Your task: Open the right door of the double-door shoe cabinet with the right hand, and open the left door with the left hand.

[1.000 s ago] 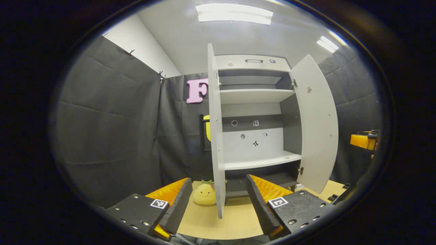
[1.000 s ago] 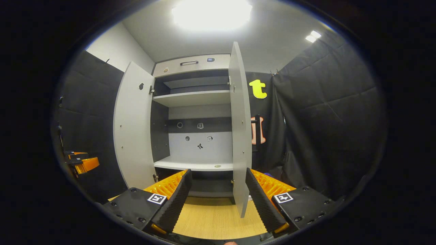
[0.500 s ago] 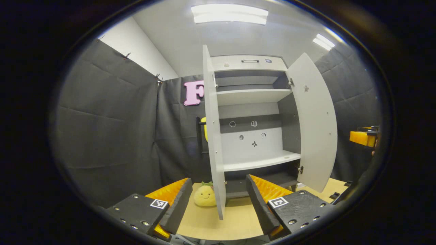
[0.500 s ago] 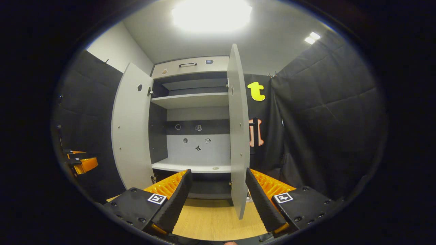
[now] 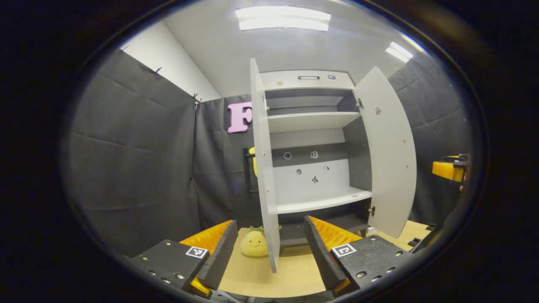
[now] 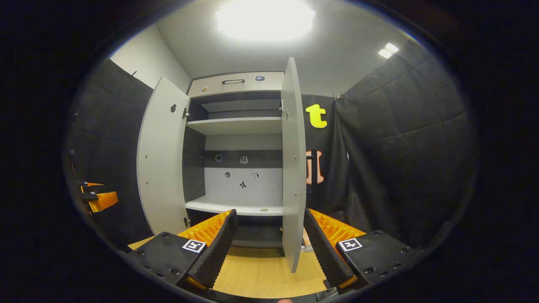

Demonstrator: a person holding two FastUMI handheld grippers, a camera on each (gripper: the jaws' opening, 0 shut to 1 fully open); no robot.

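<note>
Both cabinet doors stand wide open: left door (image 5: 265,176) between the spread left gripper (image 5: 269,248), right door (image 6: 292,176) between the spread right gripper (image 6: 269,248). Both have backed slightly away (task seems done).

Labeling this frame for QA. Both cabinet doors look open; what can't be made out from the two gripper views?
- Plush toy, left gripper view: its right side is hidden behind the left door.
- Small stickers on the cabinet back panel: too small to identify.
- Small object on the lower shelf, right gripper view: too small to tell.
- Other gripper, left gripper view: cut off at the edge, jaws unreadable.
</note>
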